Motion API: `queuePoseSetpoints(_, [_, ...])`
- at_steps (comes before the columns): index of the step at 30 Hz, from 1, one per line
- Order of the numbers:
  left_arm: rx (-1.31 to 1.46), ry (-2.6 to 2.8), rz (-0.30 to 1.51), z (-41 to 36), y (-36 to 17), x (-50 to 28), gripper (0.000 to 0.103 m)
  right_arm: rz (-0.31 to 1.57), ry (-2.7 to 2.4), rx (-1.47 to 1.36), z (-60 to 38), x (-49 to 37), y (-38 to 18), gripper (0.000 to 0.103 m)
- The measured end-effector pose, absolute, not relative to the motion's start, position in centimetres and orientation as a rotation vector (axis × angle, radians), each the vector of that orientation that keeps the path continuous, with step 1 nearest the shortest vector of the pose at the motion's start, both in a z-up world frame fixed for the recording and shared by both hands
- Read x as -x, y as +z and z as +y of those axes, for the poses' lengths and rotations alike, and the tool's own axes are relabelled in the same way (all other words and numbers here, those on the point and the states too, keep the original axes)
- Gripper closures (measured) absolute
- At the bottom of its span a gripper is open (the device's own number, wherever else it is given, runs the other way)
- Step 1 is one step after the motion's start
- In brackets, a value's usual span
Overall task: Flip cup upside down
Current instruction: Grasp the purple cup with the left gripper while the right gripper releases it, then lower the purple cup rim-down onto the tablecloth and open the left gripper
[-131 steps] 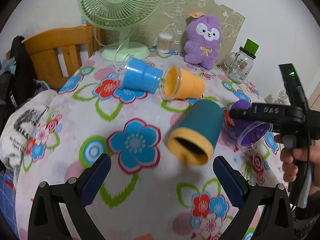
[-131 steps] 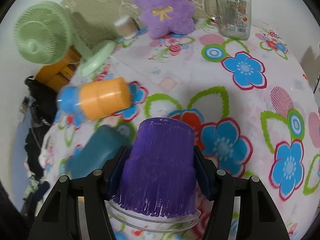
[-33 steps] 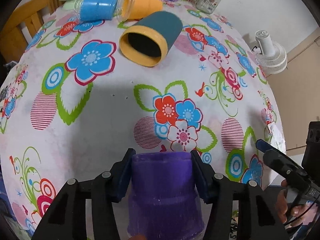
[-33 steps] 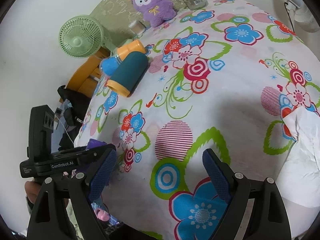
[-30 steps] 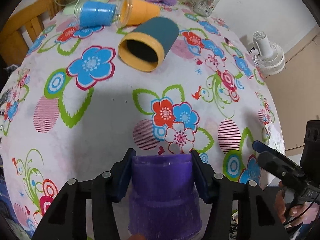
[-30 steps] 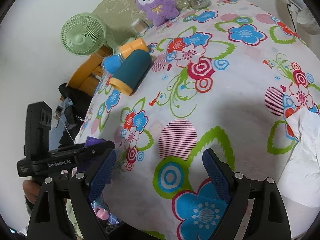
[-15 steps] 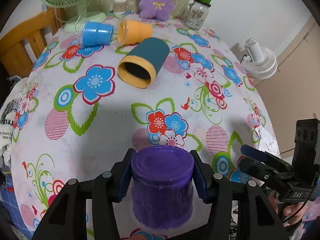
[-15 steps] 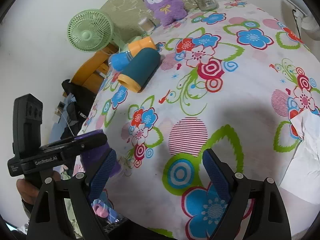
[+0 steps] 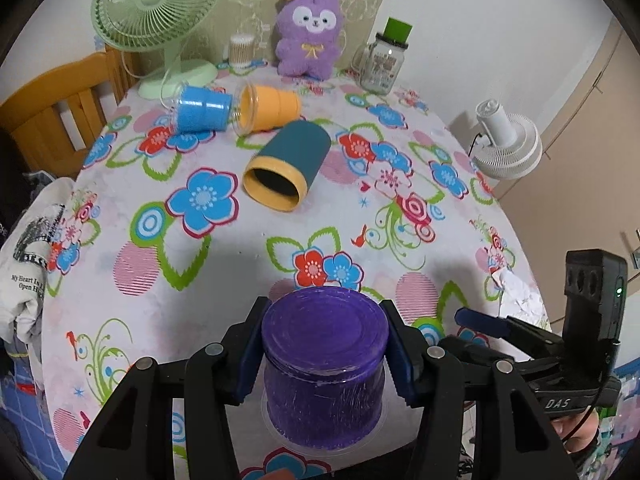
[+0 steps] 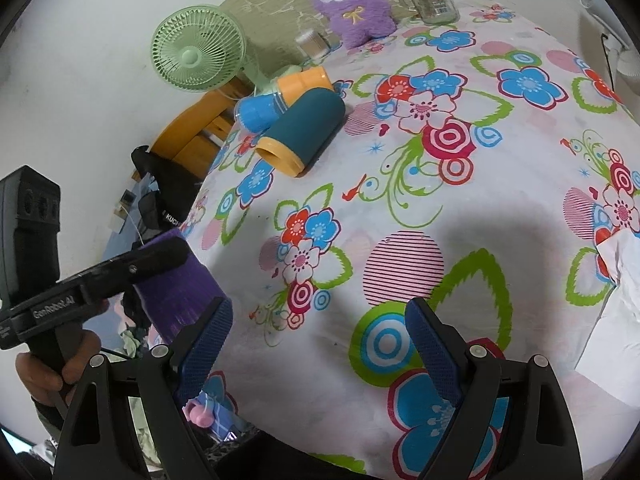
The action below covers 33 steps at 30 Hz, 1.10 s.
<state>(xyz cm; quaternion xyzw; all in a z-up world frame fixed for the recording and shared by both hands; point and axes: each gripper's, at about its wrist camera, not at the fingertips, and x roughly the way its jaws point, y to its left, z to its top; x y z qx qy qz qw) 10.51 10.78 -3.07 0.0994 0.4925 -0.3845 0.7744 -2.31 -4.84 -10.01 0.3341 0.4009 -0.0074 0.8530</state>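
Observation:
My left gripper (image 9: pixel 324 354) is shut on a purple cup (image 9: pixel 323 368). The cup stands upside down, flat base up and clear rim low at the table's near edge. From the right wrist view the purple cup (image 10: pixel 182 284) shows at the left, pinched in the left gripper (image 10: pixel 160 258). My right gripper (image 10: pixel 318 346) is open and empty over the near right part of the floral tablecloth (image 10: pixel 400 216); it also shows in the left wrist view (image 9: pixel 480 322).
A teal cup with yellow rim (image 9: pixel 288 170), a blue cup (image 9: pixel 202 108) and an orange cup (image 9: pixel 266 108) lie on their sides mid-table. A green fan (image 9: pixel 160 20), purple plush (image 9: pixel 310 34) and glass jar (image 9: pixel 382 62) stand at the back. A wooden chair (image 9: pixel 52 108) is left; white tissue (image 10: pixel 616 312) lies right.
The purple cup passed from my right gripper to my left. My left gripper has tilted so the cup's base faces up and the rim has come down near the table edge. The right gripper stays open.

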Motion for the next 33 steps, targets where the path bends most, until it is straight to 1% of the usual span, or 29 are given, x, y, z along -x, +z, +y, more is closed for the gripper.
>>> queuePoseSetpoints(33, [-0.176,-0.798,1.025,11.07,-2.18,-11.17,0.047,0.866,0.001,-0.693,-4.12,1.7,-10.3,0.013])
